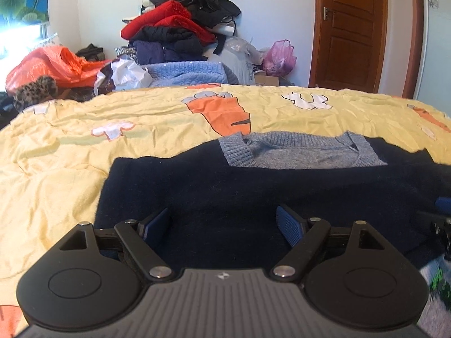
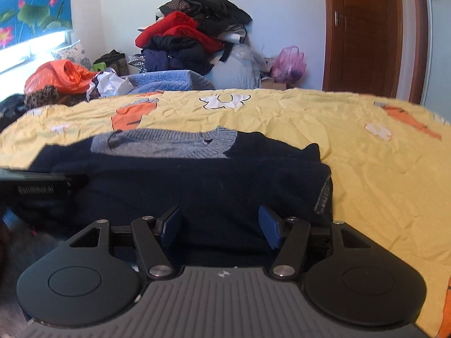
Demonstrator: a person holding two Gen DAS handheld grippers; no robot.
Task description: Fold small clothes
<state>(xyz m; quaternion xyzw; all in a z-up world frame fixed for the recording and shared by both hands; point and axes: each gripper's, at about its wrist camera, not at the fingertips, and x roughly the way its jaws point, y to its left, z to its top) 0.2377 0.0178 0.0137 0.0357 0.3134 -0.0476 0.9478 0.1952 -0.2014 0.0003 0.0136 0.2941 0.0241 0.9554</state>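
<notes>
A small navy sweater point(image 1: 225, 188) with a grey-blue knit collar panel point(image 1: 301, 152) lies flat on the yellow bedspread point(image 1: 84, 140). My left gripper point(image 1: 225, 225) is open, low over the sweater's near edge, left part. The sweater also shows in the right wrist view point(image 2: 197, 180), its right side folded over with a ribbed hem point(image 2: 324, 194) showing. My right gripper point(image 2: 221, 225) is open over the sweater's near right part. Neither holds cloth. The left gripper's body point(image 2: 33, 188) shows at the left edge of the right wrist view.
A tall pile of red, black and navy clothes point(image 1: 180, 25) stands behind the bed with a light blue blanket point(image 1: 188, 73), an orange bag point(image 1: 53, 64) and a pink bag point(image 1: 279, 56). A brown door point(image 1: 349, 28) is at the back right.
</notes>
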